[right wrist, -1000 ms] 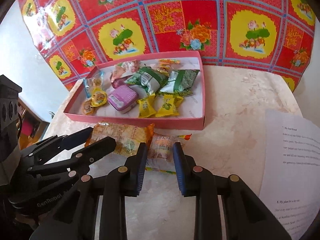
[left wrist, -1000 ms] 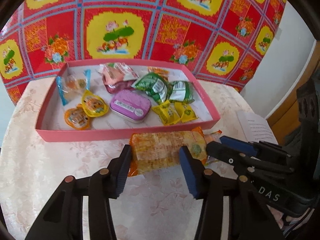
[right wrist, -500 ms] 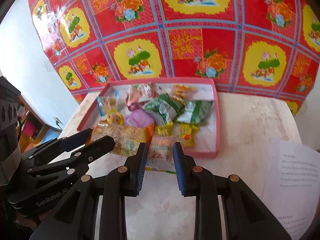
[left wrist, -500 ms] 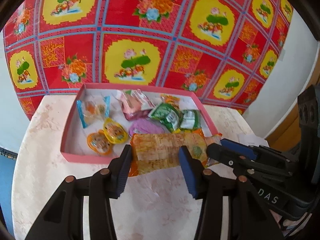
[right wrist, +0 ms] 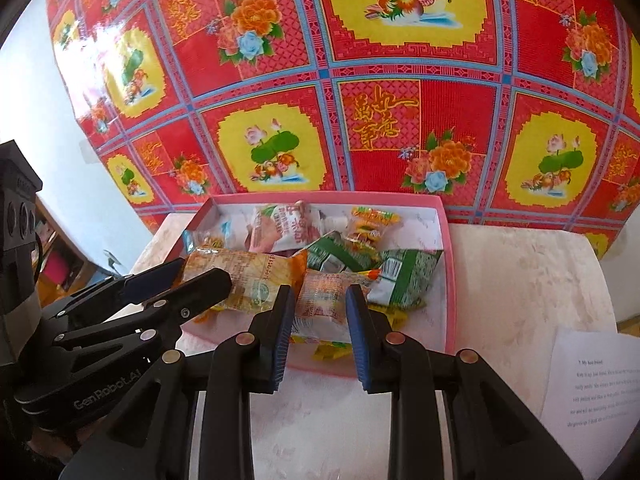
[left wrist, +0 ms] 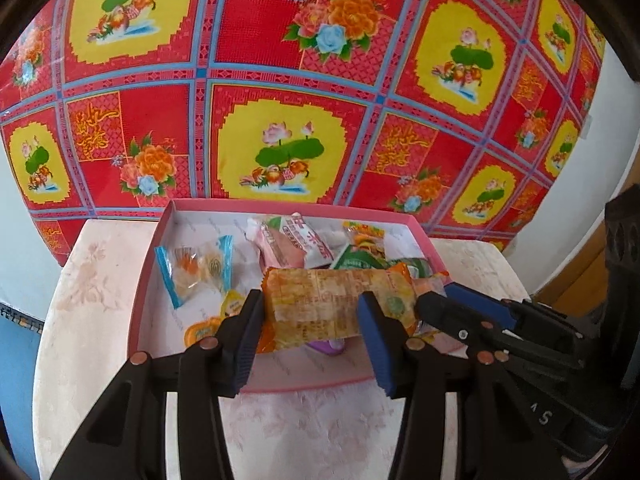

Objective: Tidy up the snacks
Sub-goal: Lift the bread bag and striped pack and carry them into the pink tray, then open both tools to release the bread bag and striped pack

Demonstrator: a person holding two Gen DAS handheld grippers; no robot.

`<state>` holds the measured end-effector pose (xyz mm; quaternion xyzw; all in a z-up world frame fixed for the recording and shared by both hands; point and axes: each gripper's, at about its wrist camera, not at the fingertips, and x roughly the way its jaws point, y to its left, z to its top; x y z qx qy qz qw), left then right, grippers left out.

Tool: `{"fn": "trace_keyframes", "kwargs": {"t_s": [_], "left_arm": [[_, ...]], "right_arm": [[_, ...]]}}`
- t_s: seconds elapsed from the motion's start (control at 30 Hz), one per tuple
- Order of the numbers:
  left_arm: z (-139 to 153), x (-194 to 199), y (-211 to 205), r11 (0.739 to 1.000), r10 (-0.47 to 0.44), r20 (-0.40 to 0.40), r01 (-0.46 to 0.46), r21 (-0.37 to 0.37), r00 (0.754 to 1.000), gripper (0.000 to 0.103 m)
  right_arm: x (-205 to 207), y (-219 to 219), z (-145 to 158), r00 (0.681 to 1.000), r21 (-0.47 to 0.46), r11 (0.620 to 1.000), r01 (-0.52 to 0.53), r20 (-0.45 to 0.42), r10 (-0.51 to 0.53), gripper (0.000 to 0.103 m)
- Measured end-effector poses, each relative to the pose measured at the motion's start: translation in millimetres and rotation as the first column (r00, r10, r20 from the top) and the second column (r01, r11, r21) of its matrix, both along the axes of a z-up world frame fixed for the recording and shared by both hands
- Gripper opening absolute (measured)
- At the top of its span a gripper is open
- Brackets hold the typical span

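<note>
Both hand-held grippers now hang above the shallow pink cardboard tray (left wrist: 136, 312), no longer over the pale floral tablecloth (left wrist: 80, 320) in front of it as a second ago. The left gripper (left wrist: 310, 328) is clamped on the long orange crinkly cracker packet (left wrist: 320, 300); the right gripper (right wrist: 318, 322), jaws narrow, pinches the small orange-and-white snack packet (right wrist: 324, 300). Both packets have been lifted off the cloth and carried over the near rim. Beyond them lie the green foil sachets (right wrist: 400, 276) and the pink-and-white wrapper (right wrist: 288, 228) already inside, against the red floral backdrop (right wrist: 400, 100). Release looks like the remaining step.
</note>
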<state>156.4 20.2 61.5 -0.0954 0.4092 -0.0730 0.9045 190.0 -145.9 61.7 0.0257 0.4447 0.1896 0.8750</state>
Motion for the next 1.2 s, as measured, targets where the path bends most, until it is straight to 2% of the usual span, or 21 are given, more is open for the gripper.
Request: {"fn": "trace_keyframes", "kwargs": {"t_s": [0.3, 0.57, 0.73, 0.97, 1.2], "left_arm": [[-14.2, 23.2, 1.6, 1.000, 0.009, -0.025, -0.009, 0.004, 1.000, 0.050], [-14.3, 24.6, 4.8, 0.999, 0.021, -0.026, -0.020, 0.026, 0.999, 0.050], [-9.1, 21.3, 9.1, 0.999, 0.037, -0.037, -0.035, 0.029, 0.999, 0.051], [2.0, 6.8, 11.6, 0.995, 0.079, -0.029, -0.077, 0.058, 0.996, 0.056], [12.2, -13.2, 15.0, 0.991, 0.112, -0.024, -0.110, 0.074, 0.993, 0.060]], "right_arm": [[19.6, 3.1, -14.5, 1.000, -0.014, 1.000, 0.020, -0.020, -0.020, 0.029], [20.1, 6.5, -14.5, 1.000, -0.010, 1.000, 0.020, -0.022, -0.020, 0.031], [16.5, 5.5, -10.0, 0.999, -0.007, 0.999, 0.032, -0.021, -0.033, 0.042], [4.3, 3.0, -2.1, 0.999, 0.003, 0.999, 0.045, -0.017, -0.045, 0.049], [-18.2, 0.9, 13.1, 0.999, 0.010, 0.999, 0.045, 0.010, -0.045, 0.061]]}}
